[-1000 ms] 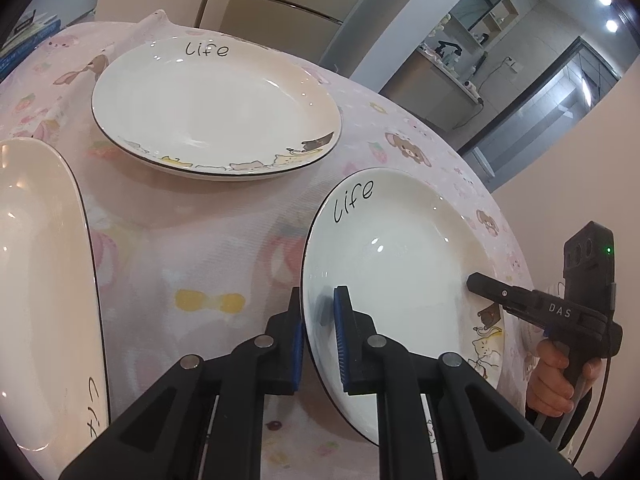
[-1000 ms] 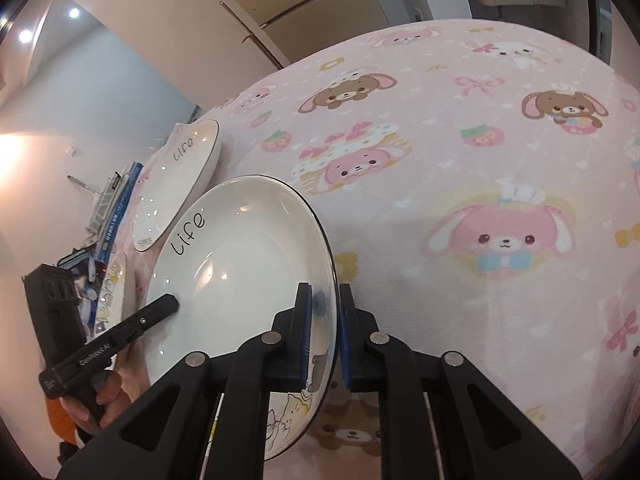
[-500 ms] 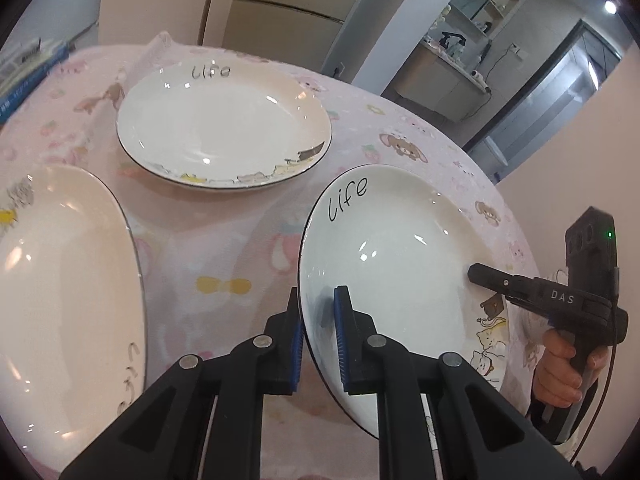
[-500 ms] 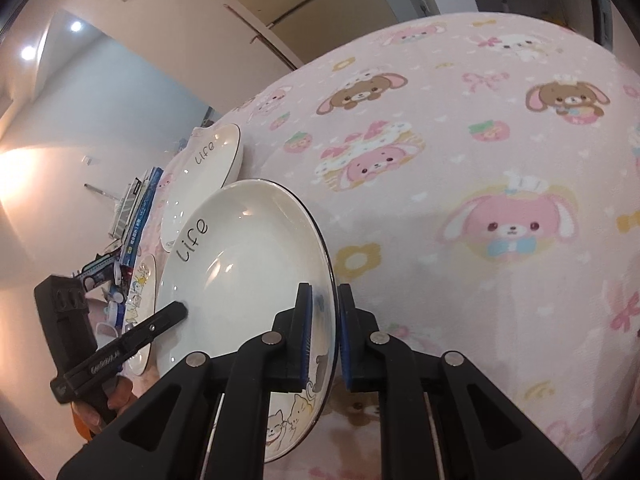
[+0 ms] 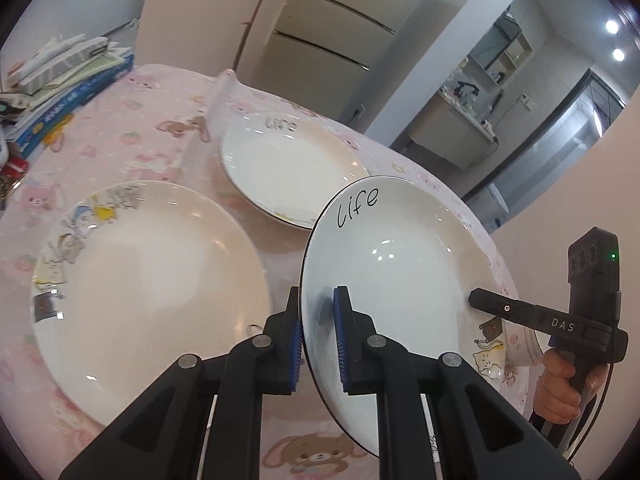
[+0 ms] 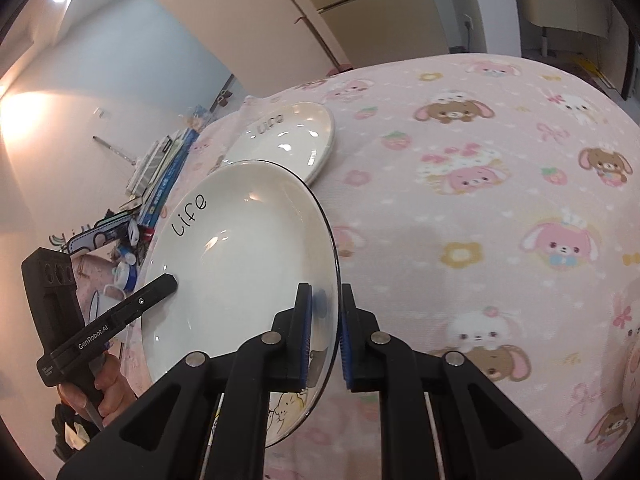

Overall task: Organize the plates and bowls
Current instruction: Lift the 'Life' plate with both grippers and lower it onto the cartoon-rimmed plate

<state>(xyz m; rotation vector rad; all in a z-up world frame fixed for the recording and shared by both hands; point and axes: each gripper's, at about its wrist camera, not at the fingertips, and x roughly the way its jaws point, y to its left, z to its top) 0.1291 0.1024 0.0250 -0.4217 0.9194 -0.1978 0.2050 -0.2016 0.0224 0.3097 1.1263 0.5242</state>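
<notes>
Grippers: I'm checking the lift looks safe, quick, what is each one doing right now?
Left gripper: jaws closed on the rim of the held plate.
Right gripper: jaws closed on the same plate's opposite rim.

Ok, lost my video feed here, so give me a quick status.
Left gripper and right gripper both clamped on opposite rims of the held plate. Plate is off the tablecloth. Two plates lie nearby, nothing blocking.

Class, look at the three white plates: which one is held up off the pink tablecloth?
The plate nearest the camera, with a bold black "Life": both grippers clamp opposite edges of its rim. The far plate and the left plate lie flat on the cloth.
</notes>
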